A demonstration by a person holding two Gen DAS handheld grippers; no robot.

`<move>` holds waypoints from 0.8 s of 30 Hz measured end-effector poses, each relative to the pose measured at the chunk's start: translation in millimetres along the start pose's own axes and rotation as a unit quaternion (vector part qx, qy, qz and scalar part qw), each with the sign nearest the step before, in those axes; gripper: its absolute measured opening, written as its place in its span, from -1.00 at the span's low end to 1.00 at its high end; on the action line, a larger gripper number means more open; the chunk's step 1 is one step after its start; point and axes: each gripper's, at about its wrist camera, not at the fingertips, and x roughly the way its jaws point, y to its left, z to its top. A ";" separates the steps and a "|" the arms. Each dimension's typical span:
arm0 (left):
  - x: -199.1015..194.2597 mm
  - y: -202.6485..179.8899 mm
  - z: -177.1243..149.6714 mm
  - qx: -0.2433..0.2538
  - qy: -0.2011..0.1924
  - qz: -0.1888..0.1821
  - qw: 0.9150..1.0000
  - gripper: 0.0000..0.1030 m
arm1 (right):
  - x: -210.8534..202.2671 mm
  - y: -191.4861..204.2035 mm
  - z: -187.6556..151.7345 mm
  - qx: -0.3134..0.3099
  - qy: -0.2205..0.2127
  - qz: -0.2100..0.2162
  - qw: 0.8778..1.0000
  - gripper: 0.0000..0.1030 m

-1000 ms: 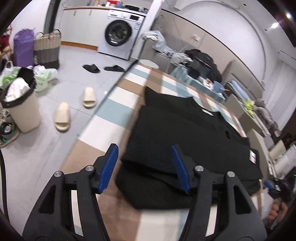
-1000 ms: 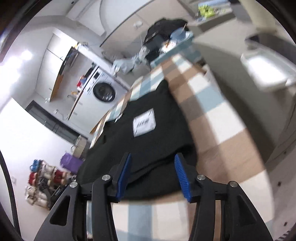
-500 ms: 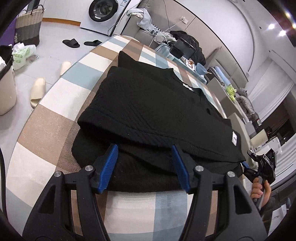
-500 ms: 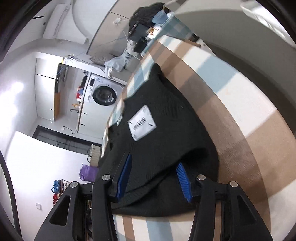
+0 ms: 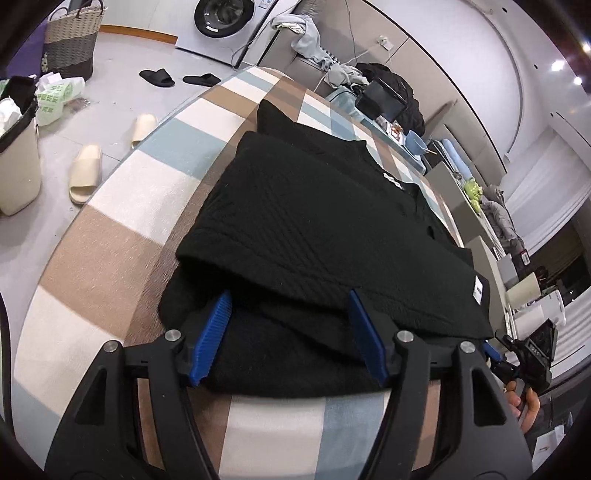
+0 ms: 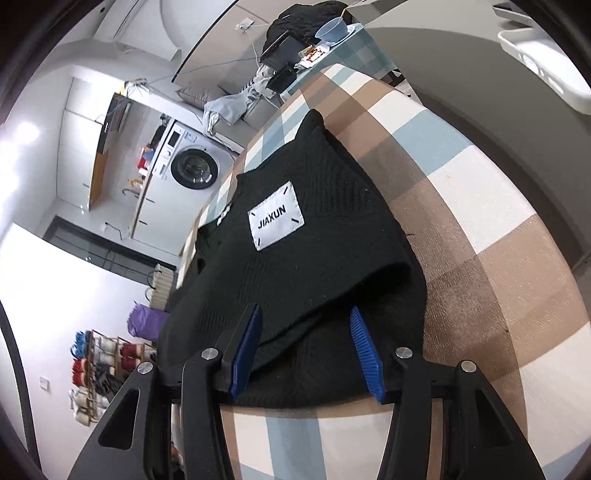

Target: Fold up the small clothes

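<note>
A black knit garment (image 5: 314,236) lies partly folded on a checked tablecloth (image 5: 110,236); one layer is laid over another. It bears a white label reading JIAXUN (image 6: 276,220). My left gripper (image 5: 290,334) is open, its blue pads straddling the garment's near edge at the left end. My right gripper (image 6: 304,349) is open, its pads over the near edge at the right end, below the label. The right gripper also shows in the left wrist view (image 5: 524,350), held by a hand.
The table's left edge drops to a floor with slippers (image 5: 86,173), a bin (image 5: 16,162) and a basket (image 5: 72,40). A washing machine (image 5: 221,14) stands beyond. The table's far end holds a black bag (image 5: 391,96) and a blue bowl (image 6: 332,26).
Both grippers have moved forward and lower onto the garment's near edge. Both stay open.
</note>
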 end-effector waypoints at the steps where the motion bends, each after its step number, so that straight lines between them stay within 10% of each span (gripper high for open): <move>1: -1.5 1.9 -0.8 -0.002 0.004 -0.003 1.000 0.20 | -0.6 -0.4 -0.9 0.000 0.001 0.002 1.000 0.01; 9: 2.4 28.5 10.4 -0.078 0.001 -0.058 0.995 0.23 | 3.0 -0.7 1.9 0.000 0.002 0.009 1.000 0.11; 24: 1.4 28.5 16.7 -0.036 -0.055 0.051 0.997 0.24 | -0.1 -3.4 2.5 0.001 -0.003 0.017 1.000 0.12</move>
